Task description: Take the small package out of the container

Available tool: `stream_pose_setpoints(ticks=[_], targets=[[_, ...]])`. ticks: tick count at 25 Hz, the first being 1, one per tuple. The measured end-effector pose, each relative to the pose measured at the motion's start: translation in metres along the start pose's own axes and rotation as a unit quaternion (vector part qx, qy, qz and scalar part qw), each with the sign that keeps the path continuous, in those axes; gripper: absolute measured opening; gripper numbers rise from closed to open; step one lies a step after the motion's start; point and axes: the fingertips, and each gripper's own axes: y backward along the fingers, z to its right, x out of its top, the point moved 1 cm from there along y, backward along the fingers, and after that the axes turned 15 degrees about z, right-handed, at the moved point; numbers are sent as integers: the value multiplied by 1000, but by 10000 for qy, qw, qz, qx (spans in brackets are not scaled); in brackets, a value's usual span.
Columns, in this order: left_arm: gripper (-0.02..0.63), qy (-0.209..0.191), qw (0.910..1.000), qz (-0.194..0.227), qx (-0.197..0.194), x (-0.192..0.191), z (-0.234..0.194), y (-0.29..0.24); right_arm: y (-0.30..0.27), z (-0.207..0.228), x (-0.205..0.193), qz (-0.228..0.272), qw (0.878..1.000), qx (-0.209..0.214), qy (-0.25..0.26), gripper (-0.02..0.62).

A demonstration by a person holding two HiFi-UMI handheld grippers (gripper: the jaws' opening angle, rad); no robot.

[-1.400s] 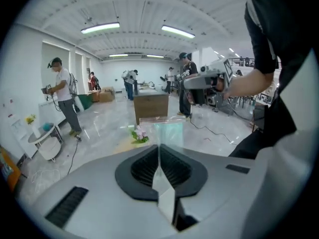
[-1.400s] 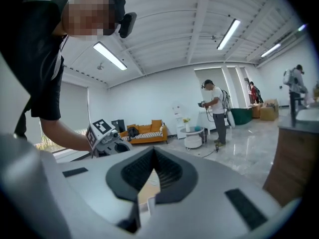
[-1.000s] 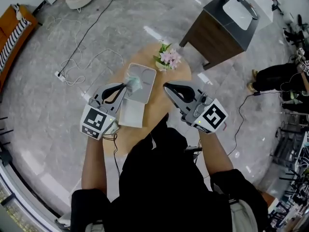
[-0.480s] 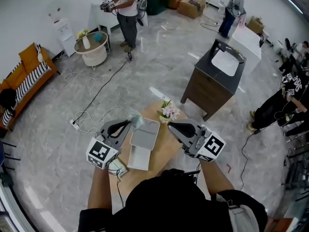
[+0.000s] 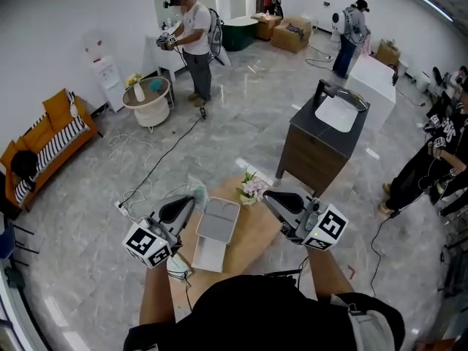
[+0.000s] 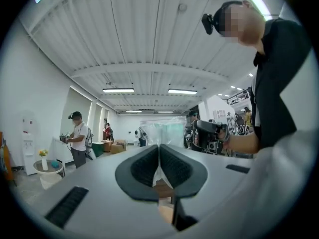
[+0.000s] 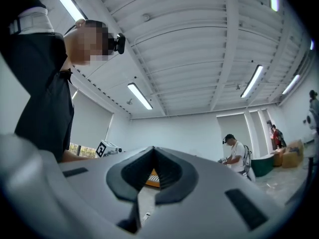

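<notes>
Head view: a white container (image 5: pixel 217 221) is seen lying open on a round wooden table (image 5: pixel 252 234). Its inside looks bare. Its flat lid (image 5: pixel 207 255) is laid on the table at the near end of the container, touching it.

The left gripper (image 5: pixel 191 200) is held at the left side of the container, near its far left corner. The small package (image 5: pixel 197 193) is held in its jaws. The package is a clear, thin bag with a little green in it. It is outside the container, just off the far left corner.

In the left gripper view, the left gripper (image 6: pixel 159 148) is seen with its jaws pressed close together, with the package (image 6: pixel 167 132) pinched between them. The bag sticks up past the tips.

The right gripper (image 5: pixel 268 194) is held to the right of the container, apart from it. In the right gripper view, the right gripper (image 7: pixel 153 150) is seen with its jaws closed tip to tip. Nothing is held between them.

A small bunch of pink flowers (image 5: pixel 254 188) is set on the table just past the far right corner of the container.
</notes>
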Motion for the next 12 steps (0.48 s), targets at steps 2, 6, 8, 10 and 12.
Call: stream_pose_setpoints(ticks=[2, 6, 8, 10, 12], targets=[[25, 195, 9998, 100, 33, 4, 10, 0, 13, 0, 8, 104, 9999, 8, -123, 11], [25, 472, 9983, 324, 118, 1, 29, 5, 37, -5, 10, 124, 9996, 28, -260, 11], [25, 561, 9976, 386, 91, -2, 41, 5, 46, -9, 9, 120, 9993, 73, -336, 11], [25, 624, 9973, 374, 66, -8, 53, 5, 53, -14, 6, 105, 9990, 116, -426, 11], [25, 674, 9971, 341, 51, -13, 65, 8, 58, -19, 2, 82, 9986, 134, -498, 11]])
